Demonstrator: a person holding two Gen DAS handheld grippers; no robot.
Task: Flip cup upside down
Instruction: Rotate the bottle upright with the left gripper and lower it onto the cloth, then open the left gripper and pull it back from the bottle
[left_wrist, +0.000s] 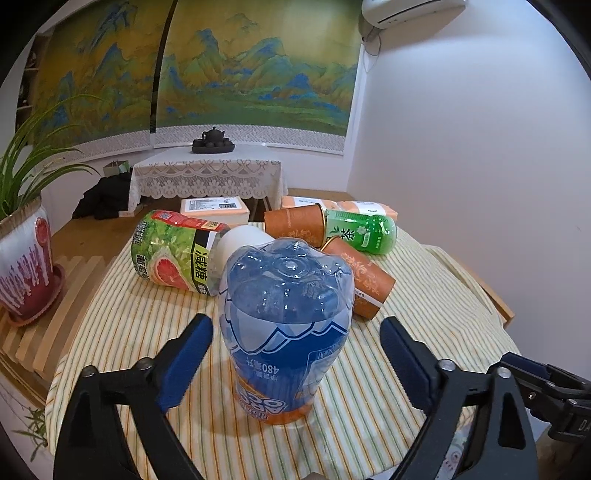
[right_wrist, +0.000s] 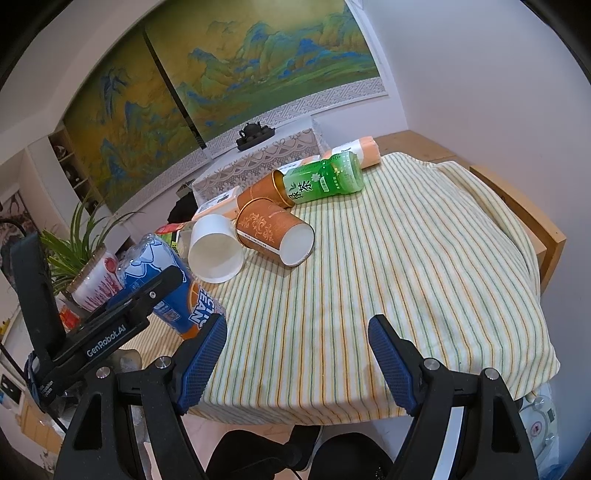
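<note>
A blue cut-off plastic bottle cup (left_wrist: 286, 332) stands bottom-up on the striped cloth, its label upside down. My left gripper (left_wrist: 295, 326) is open around it, one blue pad on each side, with gaps to the cup. In the right wrist view the same blue cup (right_wrist: 184, 306) appears at the left, partly hidden by the left gripper's black body (right_wrist: 107, 339). My right gripper (right_wrist: 297, 325) is open and holds nothing, hovering above the table's near edge.
A white paper cup (right_wrist: 216, 251), two orange paper cups (right_wrist: 275, 234) (right_wrist: 258, 192), a green tea bottle cup (right_wrist: 321, 181) and a grapefruit-label cup (left_wrist: 173, 251) lie on their sides behind. A potted plant (left_wrist: 26, 266) stands left. Tissue packs (left_wrist: 214, 208) lie at the back.
</note>
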